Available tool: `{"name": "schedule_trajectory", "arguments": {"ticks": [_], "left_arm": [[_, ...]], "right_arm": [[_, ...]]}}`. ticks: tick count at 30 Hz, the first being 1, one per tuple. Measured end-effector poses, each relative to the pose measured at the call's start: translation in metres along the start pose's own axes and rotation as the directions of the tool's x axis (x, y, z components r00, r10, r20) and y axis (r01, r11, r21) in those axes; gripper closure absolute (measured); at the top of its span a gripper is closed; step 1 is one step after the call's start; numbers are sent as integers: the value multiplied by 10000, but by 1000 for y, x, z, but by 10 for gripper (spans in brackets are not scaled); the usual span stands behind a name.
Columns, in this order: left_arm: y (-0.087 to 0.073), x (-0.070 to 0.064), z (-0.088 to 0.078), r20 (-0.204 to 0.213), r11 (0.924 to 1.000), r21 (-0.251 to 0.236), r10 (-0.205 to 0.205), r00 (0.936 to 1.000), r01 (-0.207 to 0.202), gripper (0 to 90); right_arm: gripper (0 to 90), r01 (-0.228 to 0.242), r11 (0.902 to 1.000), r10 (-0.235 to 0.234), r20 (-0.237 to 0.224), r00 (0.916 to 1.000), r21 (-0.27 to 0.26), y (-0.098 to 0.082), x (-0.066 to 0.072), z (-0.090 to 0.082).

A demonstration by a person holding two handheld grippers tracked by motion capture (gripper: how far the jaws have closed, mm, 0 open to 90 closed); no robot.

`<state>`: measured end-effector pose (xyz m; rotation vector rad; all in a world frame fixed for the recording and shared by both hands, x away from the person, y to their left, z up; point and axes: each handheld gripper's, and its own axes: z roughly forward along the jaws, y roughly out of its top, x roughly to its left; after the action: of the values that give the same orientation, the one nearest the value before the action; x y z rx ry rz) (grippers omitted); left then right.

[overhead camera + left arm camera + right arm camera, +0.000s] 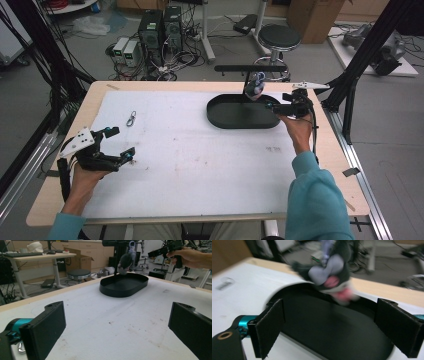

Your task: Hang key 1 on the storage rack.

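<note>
Grey plush toy beyond right gripper

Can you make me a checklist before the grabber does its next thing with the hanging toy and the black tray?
1. Plush toy hangs from the black stand's bar: ok.
2. Toy is above the black tray: ok.
3. Right gripper is open, nothing between its jaws: ok.
4. Left gripper is open and empty over the white mat: ok.
5. Metal clip lies apart from both grippers: ok.
6. Toy hooked on firmly: cannot tell.
</note>
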<state>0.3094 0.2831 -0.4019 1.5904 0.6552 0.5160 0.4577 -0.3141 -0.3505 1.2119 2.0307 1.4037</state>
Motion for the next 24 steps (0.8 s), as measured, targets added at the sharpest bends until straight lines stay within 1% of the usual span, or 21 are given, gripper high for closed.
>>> {"name": "schedule_trajectory", "arguments": {"ticks": [1, 2, 3, 4, 5, 6, 8, 9, 11, 14, 15, 16, 17, 18, 19, 20, 22, 23, 24], "left_arm": [[0, -1, 0, -37, 10000, -5, 5, 10000, -5, 17], [0, -1, 0, -27, 10000, -24, 0, 10000, 0, 17], [0, -1, 0, -22, 10000, -32, -17, 10000, 17, 17], [1, -1, 1, -46, 10000, -40, -40, 10000, 40, 17], [1, -1, 1, -41, 10000, -32, -57, 10000, 57, 17], [1, -2, 1, -32, 10000, -47, -78, 10000, 78, 17], [1, -2, 1, -47, 10000, -16, -49, 10000, 49, 17], [1, -2, 1, -35, 10000, -34, -39, 10000, 38, 17], [1, -2, 1, -42, 10000, -56, -26, 10000, 26, 17], [1, -3, 0, -35, 10000, -63, -14, 10000, 13, 17], [1, -4, 0, -25, 10000, -46, 38, 10000, -38, 17], [1, -4, 0, -4, 10000, -53, 36, 10000, -36, 17], [1, -5, 1, 9, 10000, -76, 42, 10000, -42, 17], [1, -5, 1, 33, 9999, -103, 70, 10000, -70, 17], [1, -5, 1, 51, 9999, -119, 79, 10000, -78, 17], [2, -5, 1, 57, 9999, -137, 100, 9999, -100, 17], [1, -6, 1, 65, 9998, -113, 134, 9999, -134, 17], [1, -7, 1, 52, 9998, -140, 142, 9999, -141, 17], [2, -7, 1, 56, 9998, -160, 153, 9999, -152, 17]], "right_arm": [[19, 131, 9997, -131, -11, 9999, -217, 0, 2, -3], [6, 323, 9986, -326, -57, 9995, -411, 0, 6, -7], [6, 419, 9976, -443, -435, 9981, -552, -1, 9, -11], [6, 515, 9964, -554, -566, 9969, -669, -2, 11, -13], [6, 708, 9933, -765, -610, 9952, -918, -4, 15, -18], [6, 808, 9916, -890, -796, 9928, -1013, -5, 17, -20], [6, 1002, 9879, -1142, -1189, 9863, -1182, -9, 22, -27], [6, 1116, 9845, -1303, -1387, 9817, -1349, -12, 25, -30], [6, 1177, 9813, -1425, -1638, 9761, -1523, -17, 30, -35], [6, 1376, 9756, -1718, -2043, 9637, -1713, -26, 39, -40], [6, 1369, 9753, -1725, -2108, 9622, -1733, -28, 41, -42], [6, 1352, 9773, -1696, -2206, 9605, -1629, -30, 44, -44], [6, 1439, 9749, -1802, -2225, 9581, -1700, -32, 46, -45], [6, 1536, 9691, -1950, -2175, 9564, -1930, -35, 49, -48], [6, 1649, 9660, -2087, -2242, 9519, -1992, -38, 52, -51], [6, 1710, 9640, -2164, -2270, 9495, -2037, -41, 55, -53], [6, 1750, 9597, -2248, -2266, 9477, -2199, -47, 58, -57], [6, 1726, 9593, -2237, -2282, 9476, -2236, -50, 60, -58], [6, 1737, 9564, -2279, -2277, 9467, -2348, -53, 61, -59]]}}
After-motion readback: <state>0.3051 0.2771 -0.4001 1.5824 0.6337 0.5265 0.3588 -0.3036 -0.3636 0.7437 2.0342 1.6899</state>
